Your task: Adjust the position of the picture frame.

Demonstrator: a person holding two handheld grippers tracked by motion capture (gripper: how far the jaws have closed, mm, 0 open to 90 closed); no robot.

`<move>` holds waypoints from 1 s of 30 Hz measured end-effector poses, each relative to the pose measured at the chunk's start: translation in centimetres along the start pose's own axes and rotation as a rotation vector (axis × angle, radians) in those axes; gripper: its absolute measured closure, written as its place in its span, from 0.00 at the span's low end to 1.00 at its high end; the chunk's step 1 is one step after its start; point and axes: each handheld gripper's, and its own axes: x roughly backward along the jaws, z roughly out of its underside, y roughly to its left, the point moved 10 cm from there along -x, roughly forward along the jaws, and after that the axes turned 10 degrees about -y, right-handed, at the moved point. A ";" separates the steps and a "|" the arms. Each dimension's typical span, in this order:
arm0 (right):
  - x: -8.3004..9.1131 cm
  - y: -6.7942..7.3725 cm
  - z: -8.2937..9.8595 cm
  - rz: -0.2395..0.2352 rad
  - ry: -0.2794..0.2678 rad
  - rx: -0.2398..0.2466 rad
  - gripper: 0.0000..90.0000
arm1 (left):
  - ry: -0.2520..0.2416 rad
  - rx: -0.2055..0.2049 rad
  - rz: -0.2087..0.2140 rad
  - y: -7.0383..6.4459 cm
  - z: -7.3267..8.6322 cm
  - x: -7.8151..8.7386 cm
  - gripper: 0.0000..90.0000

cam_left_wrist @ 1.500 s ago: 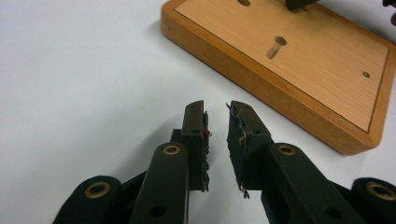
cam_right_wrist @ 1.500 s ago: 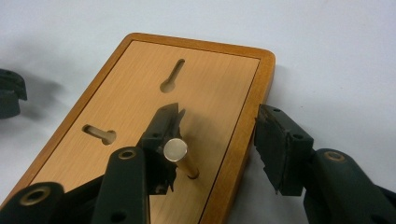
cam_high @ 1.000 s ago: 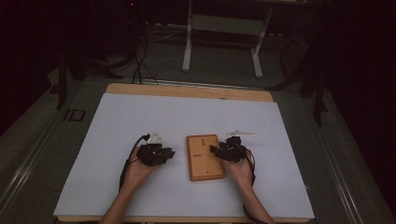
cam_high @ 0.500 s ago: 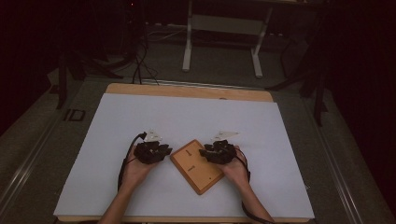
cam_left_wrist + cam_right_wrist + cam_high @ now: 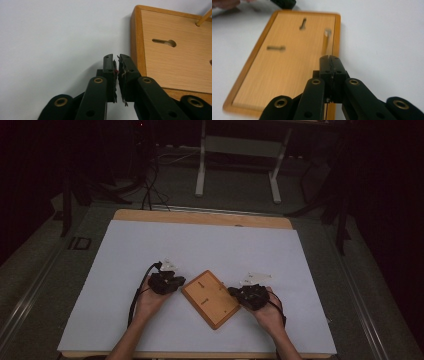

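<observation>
A flat wooden board [image 5: 210, 298] with two keyhole slots lies diagonally on the white table cover [image 5: 200, 250], between my hands. My left gripper [image 5: 167, 282] rests just off the board's upper-left side. In the left gripper view its jaws [image 5: 117, 58] are shut with nothing in them, beside the board's rim [image 5: 137, 40]. My right gripper [image 5: 248, 296] sits at the board's right corner. In the right gripper view it [image 5: 329, 58] is shut on a thin wooden stick [image 5: 327, 41] that lies along the board's edge [image 5: 336, 32]. The stick's far end [image 5: 203, 18] shows in the left gripper view.
The wooden table edge [image 5: 200, 217] runs along the far side of the cover. Behind it a white metal stand [image 5: 240, 150] and loose cables [image 5: 150, 195] sit on the dark floor. White cover surrounds the board on all sides.
The board has turned counter-clockwise from upright to diagonal. My right gripper has drawn toward the near edge with it. The left gripper has barely moved.
</observation>
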 end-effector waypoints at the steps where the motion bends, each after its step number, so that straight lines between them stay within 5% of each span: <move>1: 0.3 0.0 0.4 0.002 0.005 0.005 1.00 | 0.003 -0.002 0.004 -0.1 0.0 0.0 0.96; 9: 3.0 0.6 3.5 0.004 0.052 0.028 1.00 | 0.019 -0.016 0.015 -0.4 0.2 -0.2 0.97; 16: 3.5 1.6 5.6 -0.002 0.120 0.068 1.00 | 0.024 -0.012 0.020 -0.5 0.3 -0.2 0.97; 30: 1.5 -0.7 4.8 0.063 0.139 0.039 1.00 | 0.050 0.020 0.017 -0.6 1.2 1.1 1.00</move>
